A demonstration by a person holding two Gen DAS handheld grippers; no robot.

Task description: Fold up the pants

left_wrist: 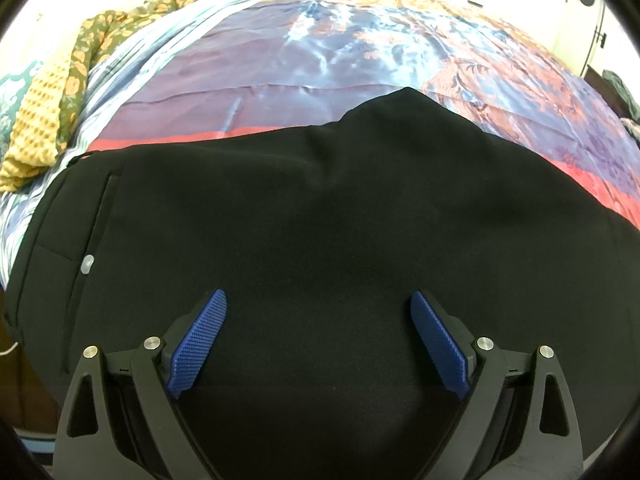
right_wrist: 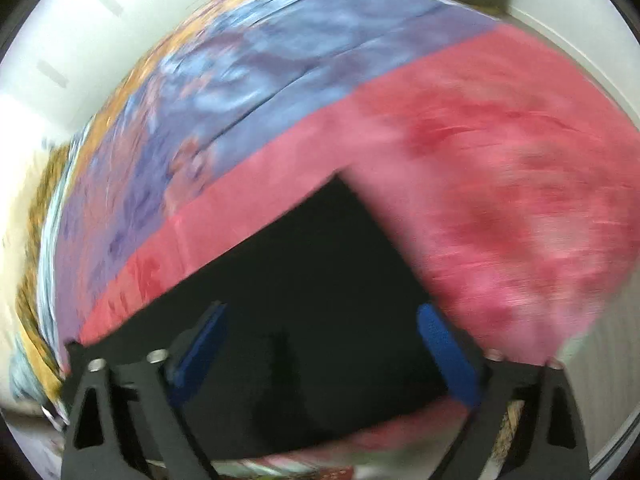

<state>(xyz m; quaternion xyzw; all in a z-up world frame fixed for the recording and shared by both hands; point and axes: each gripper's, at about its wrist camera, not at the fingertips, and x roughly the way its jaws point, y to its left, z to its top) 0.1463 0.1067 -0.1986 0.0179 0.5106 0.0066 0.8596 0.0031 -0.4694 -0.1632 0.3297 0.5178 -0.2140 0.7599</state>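
Black pants [left_wrist: 320, 220] are spread flat on the near part of a patterned bedsheet [left_wrist: 280, 64], with a pocket button [left_wrist: 87, 264] at the left. Left gripper [left_wrist: 318, 300] is held wide open above the cloth, nothing gripped. Right gripper [right_wrist: 324, 316] is also seen open, over a blurred pants end [right_wrist: 304, 288].

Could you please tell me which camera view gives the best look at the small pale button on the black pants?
The left wrist view: it is sharp, and the button sits beside a pocket seam on the black pants. The right wrist view is motion-blurred and shows only a plain end of the pants, no button.
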